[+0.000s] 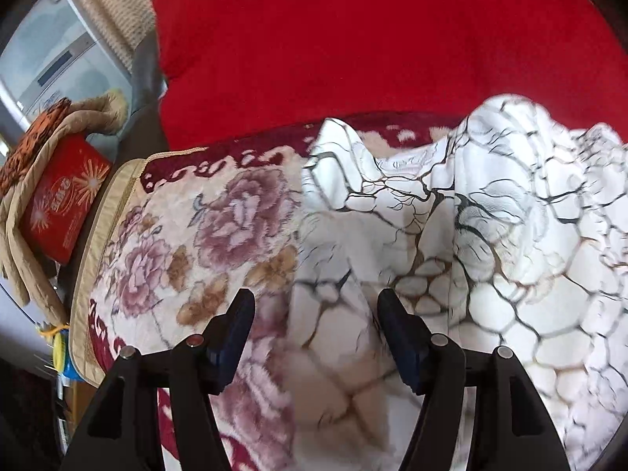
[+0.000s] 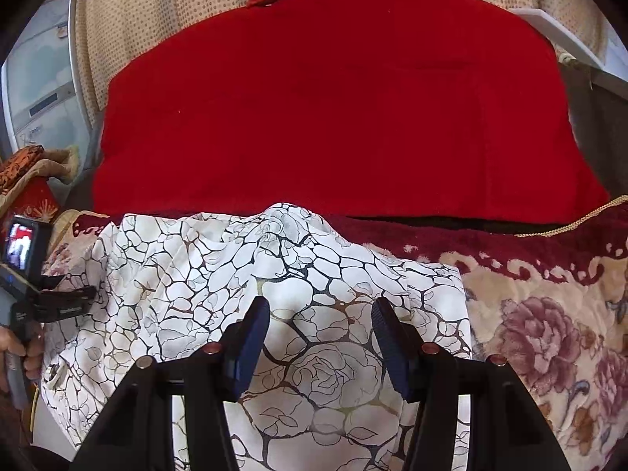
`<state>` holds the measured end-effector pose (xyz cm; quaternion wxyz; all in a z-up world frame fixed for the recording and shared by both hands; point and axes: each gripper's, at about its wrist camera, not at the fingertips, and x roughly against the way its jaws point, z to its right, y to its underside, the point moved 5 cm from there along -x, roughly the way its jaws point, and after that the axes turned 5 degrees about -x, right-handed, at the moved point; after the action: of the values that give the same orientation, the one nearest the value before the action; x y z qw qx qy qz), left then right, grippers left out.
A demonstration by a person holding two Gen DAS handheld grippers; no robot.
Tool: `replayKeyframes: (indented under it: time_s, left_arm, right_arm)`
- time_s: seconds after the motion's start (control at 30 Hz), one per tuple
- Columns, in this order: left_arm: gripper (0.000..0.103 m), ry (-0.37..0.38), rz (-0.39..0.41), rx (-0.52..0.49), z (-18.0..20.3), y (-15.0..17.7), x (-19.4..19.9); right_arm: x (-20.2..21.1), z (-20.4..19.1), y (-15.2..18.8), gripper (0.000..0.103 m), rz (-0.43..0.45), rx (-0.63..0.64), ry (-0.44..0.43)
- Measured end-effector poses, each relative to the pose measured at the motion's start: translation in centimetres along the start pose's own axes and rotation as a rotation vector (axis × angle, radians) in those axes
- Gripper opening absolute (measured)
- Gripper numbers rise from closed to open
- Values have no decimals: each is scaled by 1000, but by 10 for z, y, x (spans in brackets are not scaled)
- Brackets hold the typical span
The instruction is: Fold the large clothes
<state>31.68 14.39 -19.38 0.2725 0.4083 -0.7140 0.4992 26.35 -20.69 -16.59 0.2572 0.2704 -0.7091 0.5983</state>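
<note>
A white garment with a black cracked-stone and rose print (image 1: 490, 235) lies rumpled on a floral blanket (image 1: 188, 243). It also shows in the right wrist view (image 2: 243, 274), spread across the left and middle. My left gripper (image 1: 314, 302) is open and empty, just above the garment's left edge where it meets the blanket. My right gripper (image 2: 320, 310) is open and empty over the garment's right part. The left gripper's body and the hand holding it show at the left edge of the right wrist view (image 2: 27, 294).
A big red blanket (image 2: 333, 110) covers the back of the bed. The floral blanket (image 2: 549, 333) continues to the right. A red box (image 1: 62, 200) and beige cloth lie off the bed's left edge. A dotted curtain (image 2: 165, 4) hangs behind.
</note>
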Motion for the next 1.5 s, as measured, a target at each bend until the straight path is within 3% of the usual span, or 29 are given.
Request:
replayKeyframes:
  time_s: [0.27, 0.37, 0.47, 0.6, 0.8, 0.93, 1.03, 1.1, 1.2, 1.3, 1.5]
  left_arm:
    - [67, 19, 81, -4, -10, 25, 38]
    - [67, 6, 69, -9, -12, 37, 31]
    - [67, 6, 9, -14, -6, 47, 7]
    - [68, -51, -4, -73, 6, 49, -3]
    - [68, -15, 7, -5, -13, 53, 16]
    - [68, 27, 59, 50, -33, 65, 41]
    - [68, 24, 98, 81, -48, 81, 58]
    - [68, 21, 95, 95, -52, 90, 58]
    - [68, 32, 49, 94, -47, 104, 43]
    - [68, -18, -6, 48, -35, 118, 23]
    - [66, -25, 47, 74, -38, 127, 39]
  right_arm:
    - [4, -8, 1, 58, 11, 24, 12]
    - [3, -9, 3, 58, 9, 39, 18]
    - [1, -9, 5, 58, 4, 46, 24]
    - [-5, -9, 9, 58, -17, 58, 30]
    - [-46, 8, 31, 59, -214, -8, 10]
    - [-33, 16, 25, 59, -180, -72, -56]
    - [-18, 6, 23, 59, -127, -40, -107]
    - [-13, -5, 27, 59, -114, -5, -130]
    - [-20, -17, 38, 59, -163, 29, -145]
    - [-32, -21, 52, 59, -200, 55, -109]
    - [-11, -18, 52, 59, -158, 15, -159]
